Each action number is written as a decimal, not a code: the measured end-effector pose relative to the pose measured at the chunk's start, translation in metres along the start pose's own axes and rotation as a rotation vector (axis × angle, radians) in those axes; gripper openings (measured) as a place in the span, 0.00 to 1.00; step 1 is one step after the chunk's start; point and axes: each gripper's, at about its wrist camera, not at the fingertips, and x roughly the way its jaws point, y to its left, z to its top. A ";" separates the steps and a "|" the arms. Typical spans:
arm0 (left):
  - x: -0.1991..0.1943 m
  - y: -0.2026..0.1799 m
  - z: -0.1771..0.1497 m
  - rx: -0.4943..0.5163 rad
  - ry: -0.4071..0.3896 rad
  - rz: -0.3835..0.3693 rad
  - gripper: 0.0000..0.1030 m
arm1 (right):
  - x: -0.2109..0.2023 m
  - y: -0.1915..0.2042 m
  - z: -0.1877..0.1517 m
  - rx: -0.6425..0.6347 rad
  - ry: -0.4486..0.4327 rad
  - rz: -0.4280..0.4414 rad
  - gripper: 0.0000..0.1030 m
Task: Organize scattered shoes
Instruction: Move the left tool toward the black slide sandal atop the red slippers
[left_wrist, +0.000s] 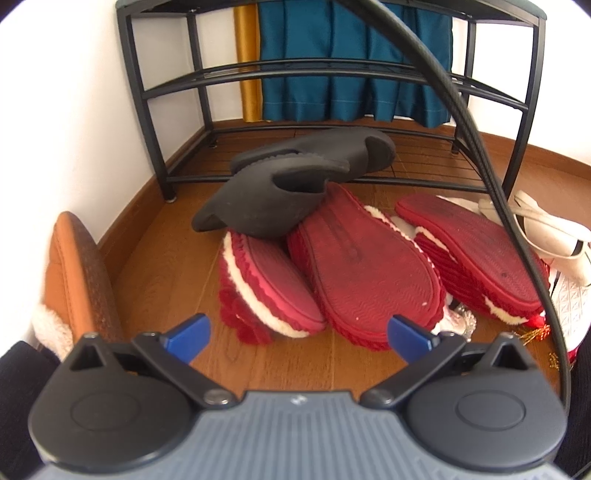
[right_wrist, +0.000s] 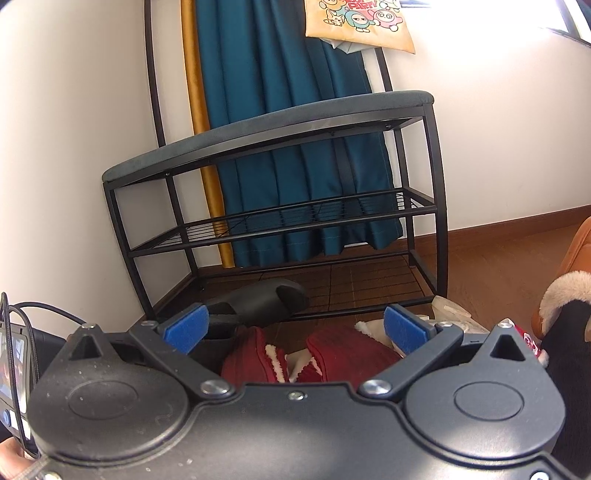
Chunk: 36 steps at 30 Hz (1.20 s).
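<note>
I hold the left gripper (left_wrist: 299, 334) low over red slippers (left_wrist: 364, 266), fingers wide apart, empty. My right gripper (right_wrist: 293, 328) faces the shoe rack (right_wrist: 273, 210), likewise spread; a hanging bag (right_wrist: 360, 24) reads "PARTY".

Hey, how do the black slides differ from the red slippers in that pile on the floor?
The black slides are smooth and plain; the red slippers are ribbed with white fleece trim. The black slides rest on top of the pile, one reaching onto the rack's bottom shelf; the red slippers lie beneath on the wooden floor, soles up. Both are still unsorted.
</note>
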 end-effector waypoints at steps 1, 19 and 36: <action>0.002 0.002 0.001 -0.012 0.007 -0.007 0.99 | 0.001 0.001 0.000 0.000 0.003 -0.001 1.00; 0.028 0.007 0.004 -0.026 0.022 0.012 0.99 | 0.015 -0.008 -0.002 0.008 0.032 0.010 1.00; 0.038 0.021 -0.001 -0.012 -0.074 0.036 0.99 | 0.028 -0.016 -0.006 0.034 0.031 0.035 1.00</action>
